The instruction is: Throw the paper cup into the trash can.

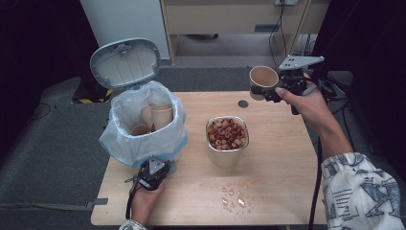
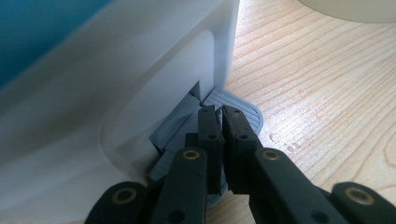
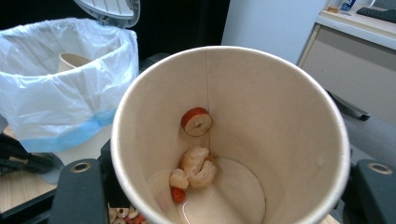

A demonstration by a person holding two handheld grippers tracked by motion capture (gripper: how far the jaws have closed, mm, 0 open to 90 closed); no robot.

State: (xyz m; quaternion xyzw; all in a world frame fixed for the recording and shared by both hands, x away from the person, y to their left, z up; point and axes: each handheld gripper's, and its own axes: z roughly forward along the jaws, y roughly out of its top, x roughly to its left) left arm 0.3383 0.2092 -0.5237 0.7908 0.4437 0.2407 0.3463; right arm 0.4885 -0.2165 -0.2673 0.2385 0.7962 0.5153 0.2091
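Left gripper (image 1: 154, 172): low at bin base, near table's front-left; jaws nearly together, pressed down on grey pedal (image 2: 243, 109); nothing between them.
Right gripper (image 1: 273, 91): raised over far-right table edge, clamped on paper cup (image 1: 263, 79); cup tilted, mouth facing up and toward camera.
Cup contents: right gripper view shows cup (image 3: 231, 135) nearly empty; one red-rimmed slice (image 3: 196, 122) stuck to inner wall, few pale pieces (image 3: 198, 167) at bottom.
Bin (image 1: 143, 132): white, lined with white-and-blue bag, on left part of table; lid (image 1: 125, 62) standing open behind it.
Bin contents: several paper cups (image 1: 160, 115) inside bag.
Bowl (image 1: 227, 151): metal, mid-table, right of bin; full of red and tan pieces (image 1: 226, 133).
Table (image 1: 282, 167): light wood; small wet patch or clear bits (image 1: 234, 196) in front of bowl, kind unclear.
Hands: left hand (image 1: 143, 199) at front edge; right hand (image 1: 311, 108) holding gripper, patterned sleeve (image 1: 359, 191) at lower right.
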